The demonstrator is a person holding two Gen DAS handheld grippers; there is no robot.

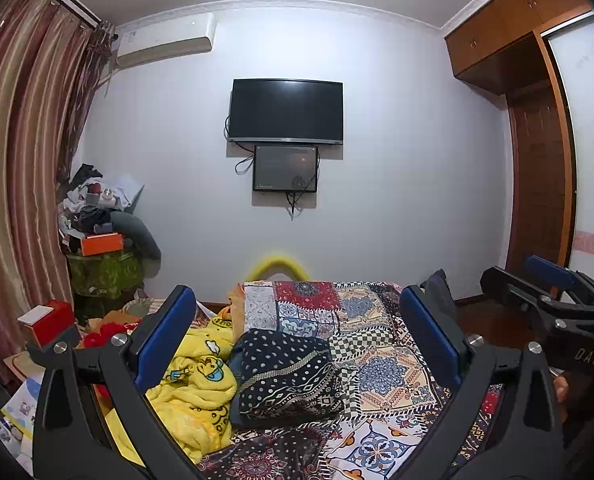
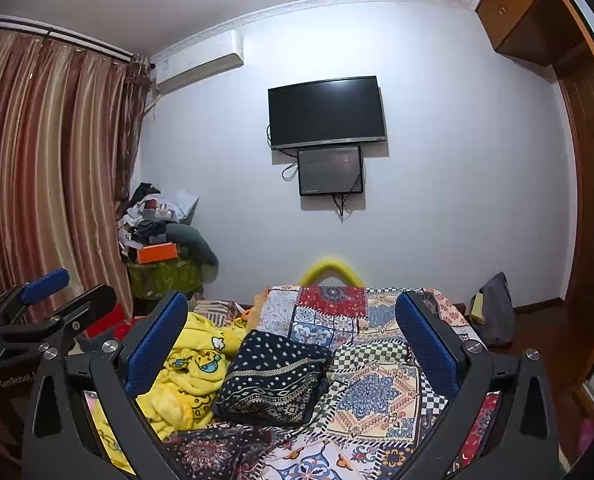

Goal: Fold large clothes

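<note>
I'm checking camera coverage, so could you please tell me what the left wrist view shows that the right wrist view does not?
Only the left wrist view shows the red box with a white top at the left and the pink heart-print panel at the right. Only the right wrist view shows the whole dark grey bag on the floor right of the bed. Both show the folded navy patterned garment beside the yellow cartoon garment on the patchwork bedspread, the wall television, and the left gripper and right gripper, open and empty.

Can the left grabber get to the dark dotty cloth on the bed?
Probably yes. The left gripper is wide open and empty, and the folded dark dotted garment lies on the bed straight ahead between its fingers, with nothing in the way.
</note>
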